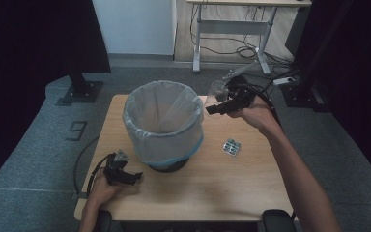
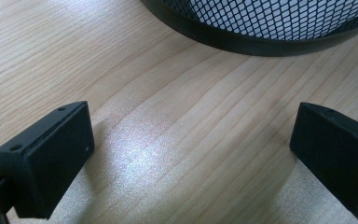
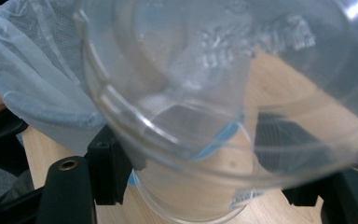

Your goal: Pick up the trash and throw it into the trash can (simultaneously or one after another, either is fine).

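Observation:
A black mesh waste bin (image 1: 166, 145) lined with a white bag stands in the middle of the wooden table (image 1: 222, 188). My right gripper (image 1: 212, 107) hovers above the table just right of the bin's rim, shut on a clear plastic cup (image 1: 217, 91). In the right gripper view the tilted cup (image 3: 223, 93) sits between the jaws, with the bag's rim (image 3: 32, 88) behind it at the left. My left gripper (image 1: 134, 178) rests at the table's near left. Its jaws stand open over bare wood (image 2: 191, 158), facing the bin's base (image 2: 261, 37).
A small blister pack (image 1: 231, 147) lies on the table to the right of the bin. A desk frame (image 1: 232, 29) with cables stands on the floor behind the table. A black stand base (image 1: 81, 91) sits at the back left.

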### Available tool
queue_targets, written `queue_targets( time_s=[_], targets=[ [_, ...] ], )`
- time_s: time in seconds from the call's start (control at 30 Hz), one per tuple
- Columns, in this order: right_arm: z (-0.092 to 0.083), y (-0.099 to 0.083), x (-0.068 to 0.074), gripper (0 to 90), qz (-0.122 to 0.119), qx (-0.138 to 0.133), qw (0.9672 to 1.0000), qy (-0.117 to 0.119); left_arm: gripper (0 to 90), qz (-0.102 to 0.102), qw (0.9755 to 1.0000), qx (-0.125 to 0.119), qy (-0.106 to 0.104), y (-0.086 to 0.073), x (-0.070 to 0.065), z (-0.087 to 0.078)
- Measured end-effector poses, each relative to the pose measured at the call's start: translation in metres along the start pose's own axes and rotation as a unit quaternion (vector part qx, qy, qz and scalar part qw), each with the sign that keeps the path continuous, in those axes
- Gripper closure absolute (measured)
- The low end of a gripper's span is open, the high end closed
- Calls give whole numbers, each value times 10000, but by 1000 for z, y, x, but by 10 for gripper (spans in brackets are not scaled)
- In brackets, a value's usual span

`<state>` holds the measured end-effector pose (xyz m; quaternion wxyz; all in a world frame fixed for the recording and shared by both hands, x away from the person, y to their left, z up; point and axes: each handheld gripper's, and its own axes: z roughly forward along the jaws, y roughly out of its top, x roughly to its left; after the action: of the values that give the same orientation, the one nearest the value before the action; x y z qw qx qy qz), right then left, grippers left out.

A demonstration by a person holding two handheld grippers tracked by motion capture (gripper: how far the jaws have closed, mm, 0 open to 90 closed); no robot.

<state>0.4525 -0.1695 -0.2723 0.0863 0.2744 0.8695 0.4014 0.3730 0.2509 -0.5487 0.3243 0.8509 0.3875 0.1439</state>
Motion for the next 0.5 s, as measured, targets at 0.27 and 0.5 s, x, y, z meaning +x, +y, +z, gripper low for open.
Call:
queue_targets(
  time_s=[0.27,0.5],
  targets=[
    [5,16,4,304,-75,55,10000,27,0,-1,10000,0,0,0,0,0],
    [14,35,9,304,-199,79,9997,80,0,0,10000,-1,0,0,0,0]
  ],
)
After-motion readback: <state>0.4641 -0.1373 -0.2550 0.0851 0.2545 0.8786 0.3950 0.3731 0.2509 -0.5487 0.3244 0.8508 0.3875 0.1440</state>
